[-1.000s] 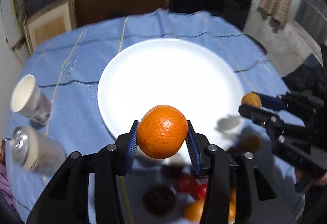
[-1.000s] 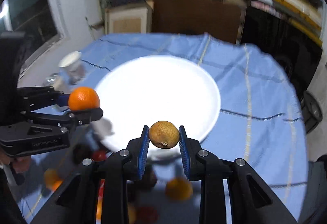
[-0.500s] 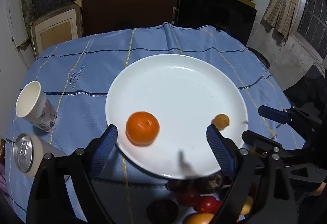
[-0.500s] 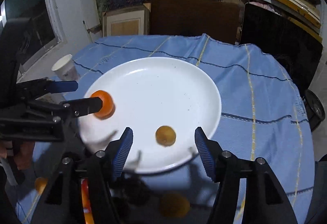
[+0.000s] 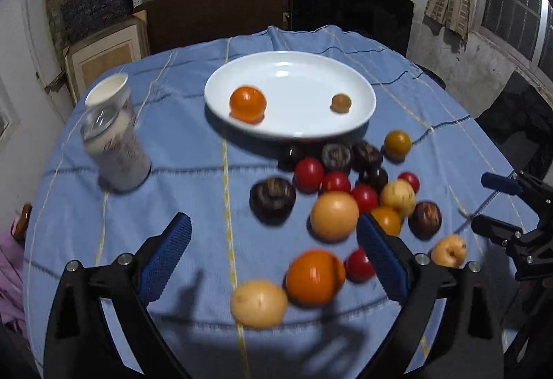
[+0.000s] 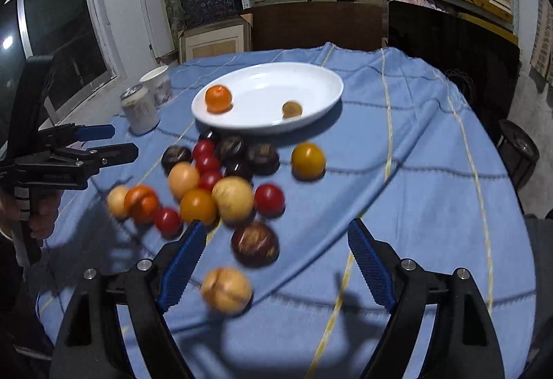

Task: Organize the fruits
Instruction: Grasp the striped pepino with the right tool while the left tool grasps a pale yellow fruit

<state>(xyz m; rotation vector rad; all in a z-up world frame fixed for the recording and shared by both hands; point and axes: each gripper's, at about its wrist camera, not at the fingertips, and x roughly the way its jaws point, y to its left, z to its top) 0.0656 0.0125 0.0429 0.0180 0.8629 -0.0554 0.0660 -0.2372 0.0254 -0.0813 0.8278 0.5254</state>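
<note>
The left gripper [image 5: 273,254] and right gripper [image 6: 276,261] both stand wide apart and hold nothing; their jaws have just been opening. An orange [image 5: 247,103] and a small brown fruit [image 5: 341,103], perhaps a lime, lie well apart on the white plate [image 5: 311,133]. The loose fruit pile [image 5: 345,192] sits on the blue cloth [image 5: 193,178] just before the plate, near a can [image 5: 115,150] and cup [image 5: 107,93].
</note>
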